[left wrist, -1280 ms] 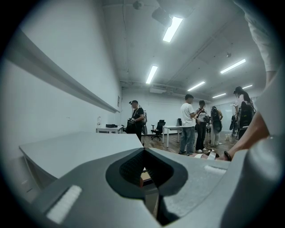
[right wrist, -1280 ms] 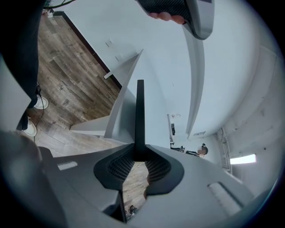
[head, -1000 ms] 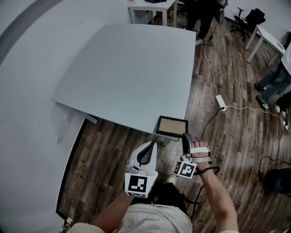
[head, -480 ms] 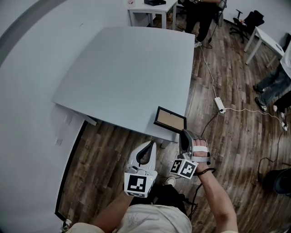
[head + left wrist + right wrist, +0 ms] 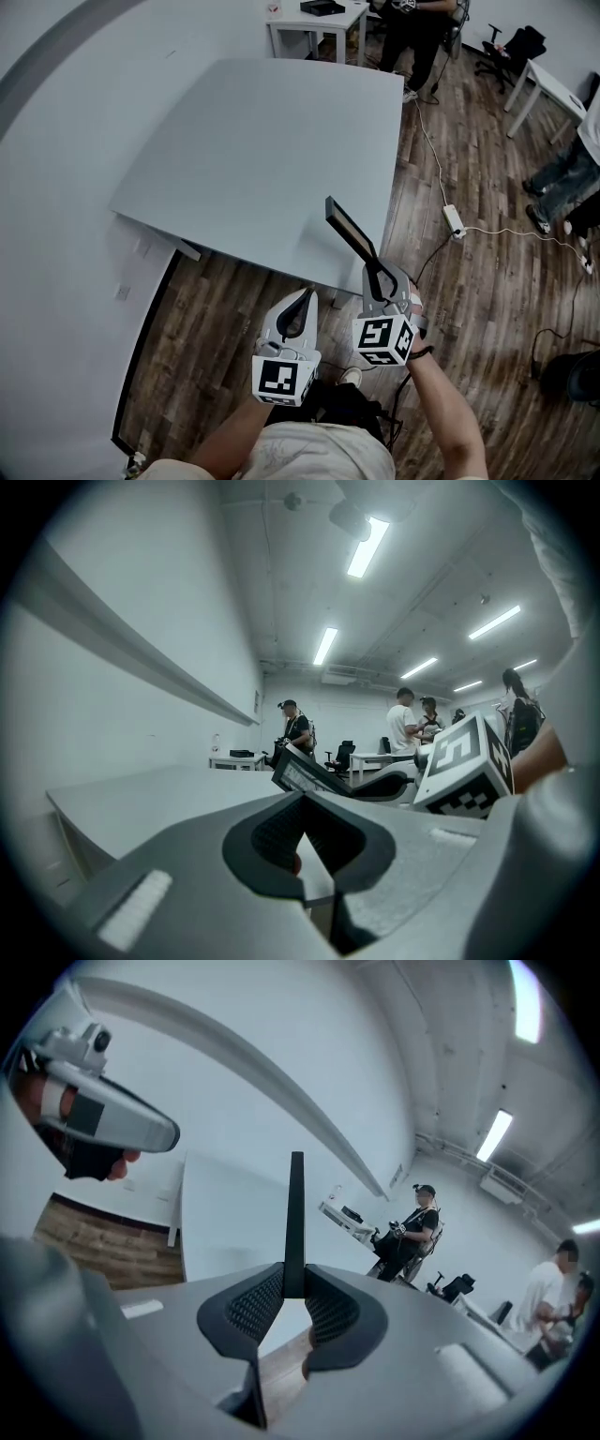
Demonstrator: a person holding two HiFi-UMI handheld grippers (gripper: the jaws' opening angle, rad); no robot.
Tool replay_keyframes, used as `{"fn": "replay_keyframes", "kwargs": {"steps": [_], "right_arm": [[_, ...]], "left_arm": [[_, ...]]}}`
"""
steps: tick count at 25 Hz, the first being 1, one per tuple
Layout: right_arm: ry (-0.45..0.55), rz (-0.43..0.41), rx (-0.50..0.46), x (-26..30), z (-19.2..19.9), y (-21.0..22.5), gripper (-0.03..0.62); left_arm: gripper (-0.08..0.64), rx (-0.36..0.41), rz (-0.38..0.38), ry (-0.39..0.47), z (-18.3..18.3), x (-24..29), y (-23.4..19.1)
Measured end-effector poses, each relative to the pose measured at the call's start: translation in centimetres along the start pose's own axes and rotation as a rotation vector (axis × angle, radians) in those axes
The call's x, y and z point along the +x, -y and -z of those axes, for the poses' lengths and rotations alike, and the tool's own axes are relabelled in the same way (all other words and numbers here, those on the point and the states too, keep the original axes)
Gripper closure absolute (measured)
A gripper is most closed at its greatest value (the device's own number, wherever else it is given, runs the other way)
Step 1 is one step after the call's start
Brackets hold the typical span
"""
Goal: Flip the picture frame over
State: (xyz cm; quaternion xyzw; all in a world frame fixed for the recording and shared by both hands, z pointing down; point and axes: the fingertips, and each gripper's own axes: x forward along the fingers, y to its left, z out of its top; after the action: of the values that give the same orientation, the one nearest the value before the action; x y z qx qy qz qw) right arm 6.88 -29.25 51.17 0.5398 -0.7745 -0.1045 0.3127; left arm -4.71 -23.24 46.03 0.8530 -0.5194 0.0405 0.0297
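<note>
Right hand-held gripper [image 5: 378, 272] clamps the picture frame [image 5: 349, 228] by its near edge; flat on the tabletop [image 5: 262, 150] a second ago, it now stands edge-on above the near corner; flip roughly half done.

Left gripper [image 5: 302, 803] jaws together, right gripper [image 5: 354, 787] holding tilted picture frame [image 5: 295, 772]
</note>
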Motion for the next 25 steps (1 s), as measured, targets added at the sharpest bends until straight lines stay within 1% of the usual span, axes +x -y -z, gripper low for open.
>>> {"fn": "replay_keyframes", "kwargs": {"steps": [7,10,13,16,21,25], "right_arm": [[0.039,-0.115,0.324,0.3,-0.7,0.0,0.499],[0.045,-0.177,0.497,0.7,-0.3,0.2,0.499],[0.024,-0.226,0.679,1.4,0.8,0.2,0.5],[0.007,-0.232,0.841,2.0,2.1,0.4,0.5],[-0.01,-0.225,1.083,2.6,3.8,1.3,0.5],[-0.015,-0.215,1.298,2.9,5.9,1.8,0.5]], "left_arm": [[0.558,-0.002,-0.023,-0.001,-0.3,-0.3,-1.0],[0.559,-0.006,-0.029,-0.006,-0.4,-0.1,-1.2],[0.558,-0.001,-0.025,-0.008,0.0,-0.2,-1.3],[0.56,-0.003,-0.022,-0.017,0.5,-0.3,-1.4],[0.558,-0.008,-0.017,-0.03,0.8,0.0,-1.3],[0.558,-0.014,-0.016,-0.031,0.9,0.0,-1.3]]}}
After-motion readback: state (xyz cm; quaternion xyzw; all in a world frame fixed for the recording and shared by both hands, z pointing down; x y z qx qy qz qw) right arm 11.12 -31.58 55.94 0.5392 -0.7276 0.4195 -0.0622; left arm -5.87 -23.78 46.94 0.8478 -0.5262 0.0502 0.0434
